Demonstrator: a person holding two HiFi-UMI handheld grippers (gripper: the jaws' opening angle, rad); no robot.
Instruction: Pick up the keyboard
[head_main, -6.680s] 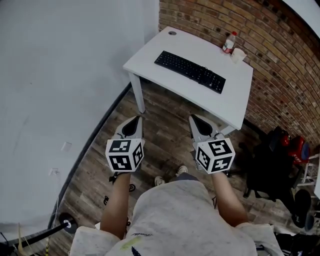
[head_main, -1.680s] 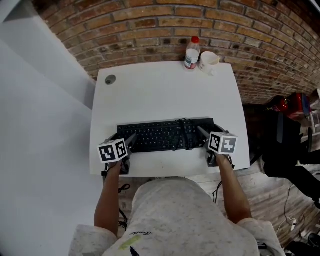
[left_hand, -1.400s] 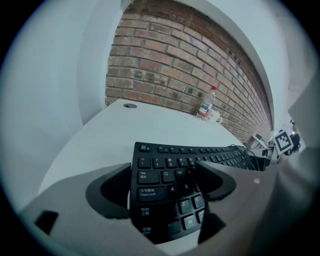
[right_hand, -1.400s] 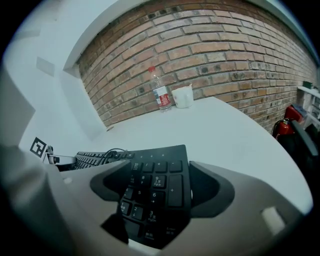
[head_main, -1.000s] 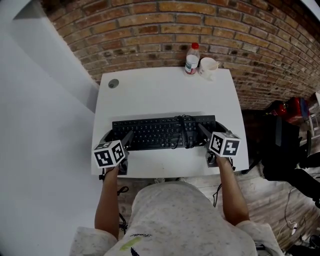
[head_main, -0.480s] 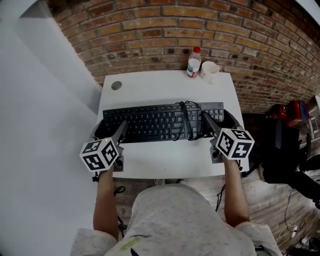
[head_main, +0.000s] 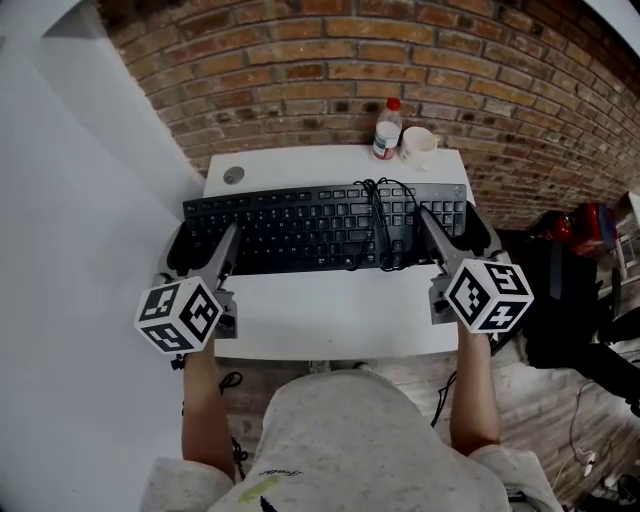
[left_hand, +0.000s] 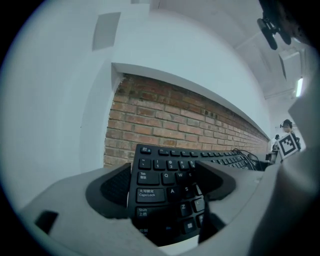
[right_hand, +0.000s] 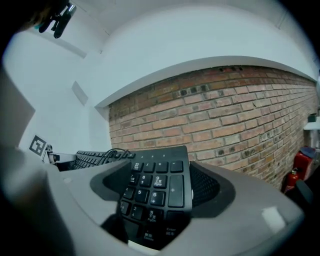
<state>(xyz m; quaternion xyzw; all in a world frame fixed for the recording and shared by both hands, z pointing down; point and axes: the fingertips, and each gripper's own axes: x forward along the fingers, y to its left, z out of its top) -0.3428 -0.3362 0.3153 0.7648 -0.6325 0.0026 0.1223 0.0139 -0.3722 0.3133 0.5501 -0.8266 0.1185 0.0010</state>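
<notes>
White desk (head_main: 330, 322): set against a brick wall.
Bottle (head_main: 386, 131), red cap: at the desk's 1 o'clock edge, upright. Fill not discernible.
Mug (head_main: 418, 144): just beside the bottle at its 3 o'clock. Inside not visible.
Keyboard (head_main: 300, 228), black: held level, clear of the desktop, with its cable (head_main: 376, 212) bundled over the keys.
Left gripper (head_main: 203, 245): jaws spread wide, clamped front-to-back on the Caps Lock end, forearm extended.
Right gripper (head_main: 455, 232): likewise on the number-pad end.
Change: a second ago the keyboard lay on the desk. Both grippers have since raised it.

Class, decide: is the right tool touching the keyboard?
Touching. The right gripper view shows the keyboard with its number-pad end between the pads of the right tool, both pressing its edges.
</notes>
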